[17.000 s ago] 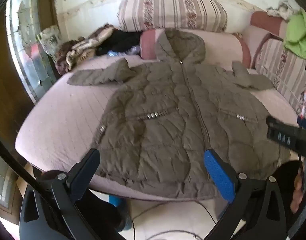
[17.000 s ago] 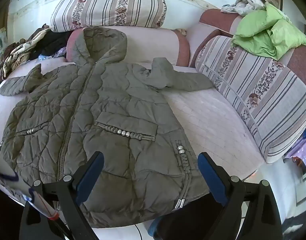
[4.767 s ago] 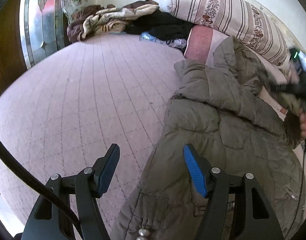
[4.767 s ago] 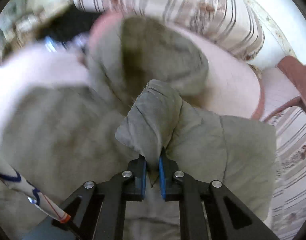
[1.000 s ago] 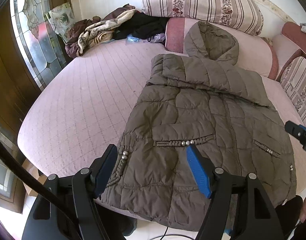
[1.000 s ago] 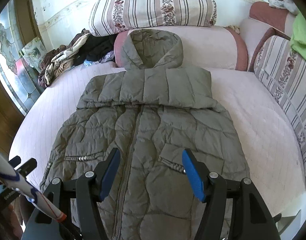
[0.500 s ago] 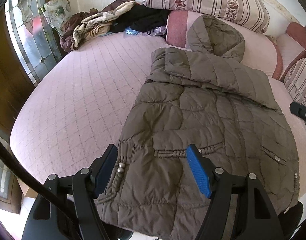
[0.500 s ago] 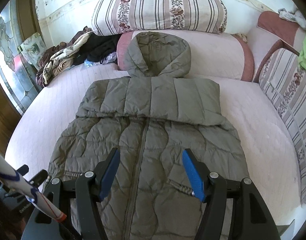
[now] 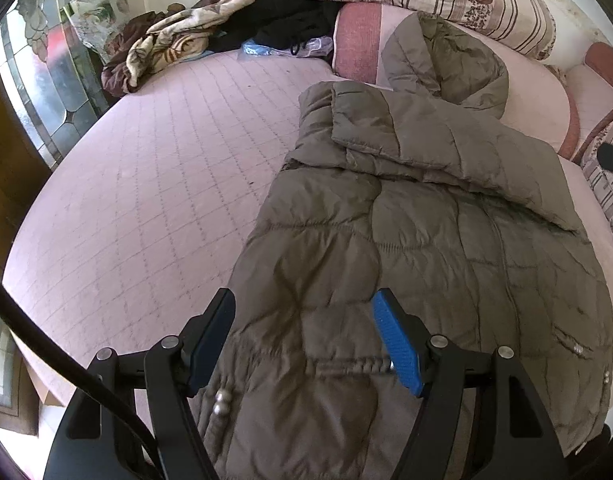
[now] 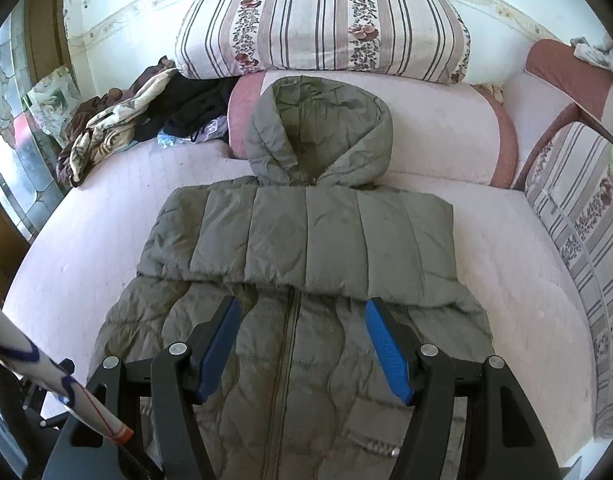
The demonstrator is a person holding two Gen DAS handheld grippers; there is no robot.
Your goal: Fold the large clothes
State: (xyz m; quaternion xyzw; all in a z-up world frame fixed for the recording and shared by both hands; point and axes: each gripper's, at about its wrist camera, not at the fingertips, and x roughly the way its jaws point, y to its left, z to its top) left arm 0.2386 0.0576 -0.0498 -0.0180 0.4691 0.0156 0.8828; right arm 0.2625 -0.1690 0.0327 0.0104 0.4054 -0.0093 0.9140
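coat [image 10: 306, 320] lies flat on the bed [image 9: 146, 184], sleeves folded across its chest, hood against the bolster. both the left gripper [image 9: 304, 332] and right gripper [image 10: 302, 340] hover spread, empty. puffy quilting may spring sleeves loose during folding.

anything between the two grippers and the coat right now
Nothing visible. The left hand-held gripper and the right hand-held gripper are both open, right above the coat, which lies on the bed with its sleeves folded across the chest.
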